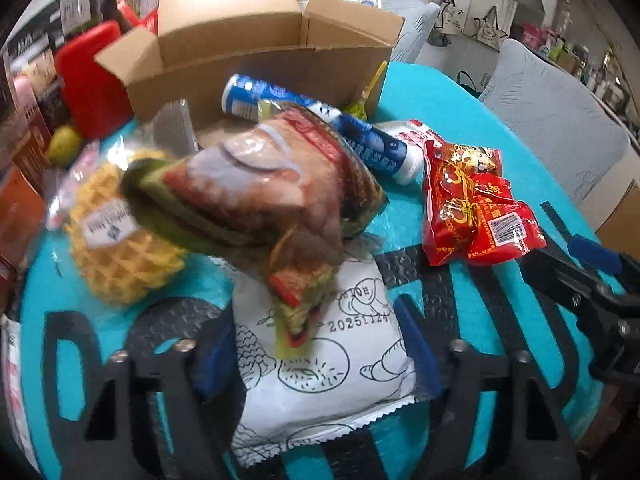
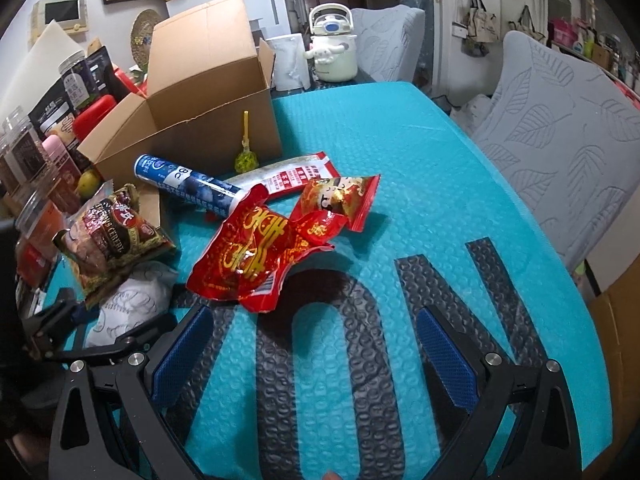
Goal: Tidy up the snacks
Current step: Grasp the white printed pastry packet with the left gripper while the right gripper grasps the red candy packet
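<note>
A: Left side, what am I holding?

B: My left gripper (image 1: 316,364) sits half closed around the white bag (image 1: 320,360), blue pads at both its sides; whether they press, I can't tell. A green pack (image 1: 272,196) lies on the bag's far end.

A: Around it?

B: Waffle pack (image 1: 120,240) left of the bag, box (image 1: 256,52) behind, blue tube (image 1: 304,116) before the box, red packs (image 1: 476,204) right of the bag.

A: Right one?

B: My right gripper (image 2: 316,360) gapes wide, nothing between, over the mat (image 2: 420,168) near the red packs.
</note>
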### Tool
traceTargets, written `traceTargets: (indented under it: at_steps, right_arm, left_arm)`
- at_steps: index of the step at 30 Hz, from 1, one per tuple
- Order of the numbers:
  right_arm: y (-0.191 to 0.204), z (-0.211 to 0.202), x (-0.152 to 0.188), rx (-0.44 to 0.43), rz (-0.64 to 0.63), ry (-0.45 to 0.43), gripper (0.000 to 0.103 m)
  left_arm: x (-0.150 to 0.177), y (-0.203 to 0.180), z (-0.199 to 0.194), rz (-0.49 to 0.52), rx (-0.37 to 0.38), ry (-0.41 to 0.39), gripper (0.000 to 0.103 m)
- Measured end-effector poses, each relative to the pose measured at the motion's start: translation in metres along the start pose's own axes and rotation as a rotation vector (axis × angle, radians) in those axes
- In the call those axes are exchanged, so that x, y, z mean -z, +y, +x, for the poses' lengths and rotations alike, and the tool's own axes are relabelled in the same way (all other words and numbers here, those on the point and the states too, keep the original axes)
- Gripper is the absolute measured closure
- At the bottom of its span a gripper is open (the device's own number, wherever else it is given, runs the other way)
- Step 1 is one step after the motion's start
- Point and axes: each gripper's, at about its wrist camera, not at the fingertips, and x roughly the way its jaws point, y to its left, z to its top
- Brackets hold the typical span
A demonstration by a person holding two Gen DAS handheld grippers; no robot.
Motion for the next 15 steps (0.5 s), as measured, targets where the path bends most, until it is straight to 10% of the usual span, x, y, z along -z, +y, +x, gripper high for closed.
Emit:
traceTargets:
  at_steps: [15]
  right_arm:
    - [0.026,0.042,-0.019,-0.041,-0.011,0.077,0.000]
  left_arm:
    - [-0.002,0.045,-0.041,-0.051,0.055,-0.056,0.044]
